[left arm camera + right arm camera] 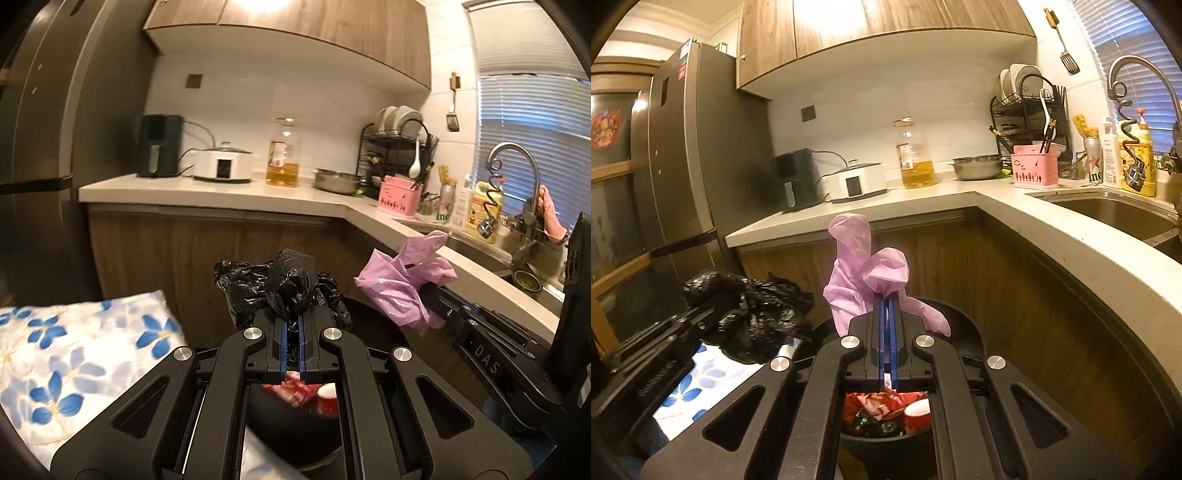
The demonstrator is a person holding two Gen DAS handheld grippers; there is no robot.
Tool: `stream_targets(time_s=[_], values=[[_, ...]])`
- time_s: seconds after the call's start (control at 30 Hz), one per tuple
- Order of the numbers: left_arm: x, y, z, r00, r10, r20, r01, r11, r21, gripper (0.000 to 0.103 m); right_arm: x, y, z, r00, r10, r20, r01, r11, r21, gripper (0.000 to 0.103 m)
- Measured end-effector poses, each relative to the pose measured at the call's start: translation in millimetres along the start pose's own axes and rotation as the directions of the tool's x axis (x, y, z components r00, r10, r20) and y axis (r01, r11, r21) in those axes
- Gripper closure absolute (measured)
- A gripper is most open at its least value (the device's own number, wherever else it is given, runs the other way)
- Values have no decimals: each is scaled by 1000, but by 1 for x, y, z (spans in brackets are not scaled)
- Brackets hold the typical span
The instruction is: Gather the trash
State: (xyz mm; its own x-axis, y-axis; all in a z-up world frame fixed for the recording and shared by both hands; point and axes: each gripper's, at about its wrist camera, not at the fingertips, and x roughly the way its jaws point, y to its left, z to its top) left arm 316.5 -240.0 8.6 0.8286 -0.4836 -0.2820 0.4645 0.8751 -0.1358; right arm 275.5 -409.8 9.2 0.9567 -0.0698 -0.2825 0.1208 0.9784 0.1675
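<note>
So both grippers are loaded right now. The left gripper (292,325) has its jaws pinched tight on a crumpled black plastic bag (291,284), and the right gripper (886,321) is clamped just as tight on a pink plastic bag (866,273). No gap showing between the jaws on either 1.

What matters for the next bit: the trash bin (964,325) sits directly below and a little ahead of both tools. Looking down through the right gripper's frame you can see red wrappers (875,406) and a red cup (918,411) already in there. The pink bag hangs pretty much over the bin's opening, while the black bag is off to its left, partly over a blue flowered cloth (74,354).

My guess is the right hand is better placed to drop first, the left needs to slide in over the rim. Both bags stick up from the jaws, so they should fall free once released.
</note>
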Motion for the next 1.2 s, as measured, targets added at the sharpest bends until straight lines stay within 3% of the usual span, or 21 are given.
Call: stream_targets(time_s=[0.27,0.5,0.6,0.63,0.67,0.77,0.8,1.07,1.2], values=[[33,-9,-1,999,-48,3,48,999,2,99,9,-9,-1,1000,5,9,-5,1000,2,100],[55,-7,-11,995,-89,-50,90,996,11,94,21,-15,-7,1000,10,-24,-9,1000,18,97],[58,-9,-14,994,-93,-60,94,995,18,69,24,-20,-6,999,3,-35,-2,1000,25,91],[57,-9,-16,994,-93,-58,94,995,20,61,24,-21,-7,999,2,-37,0,1000,30,83],[57,-8,-16,994,-94,-55,95,995,18,56,24,-21,-7,999,1,-36,0,1000,31,75],[56,-3,-17,995,-78,-55,78,997,4,43,21,-24,-7,999,-13,-34,14,999,35,74],[55,1,-17,996,-69,-52,69,998,-4,41,21,-25,-6,999,-15,-35,16,999,39,74],[19,20,-15,999,31,-35,-32,999,-36,15,1,-17,-8,998,-43,-39,44,999,32,32],[-16,28,-15,993,120,-16,-120,993,-21,7,-16,-6,-9,998,-55,-42,55,998,4,21]])
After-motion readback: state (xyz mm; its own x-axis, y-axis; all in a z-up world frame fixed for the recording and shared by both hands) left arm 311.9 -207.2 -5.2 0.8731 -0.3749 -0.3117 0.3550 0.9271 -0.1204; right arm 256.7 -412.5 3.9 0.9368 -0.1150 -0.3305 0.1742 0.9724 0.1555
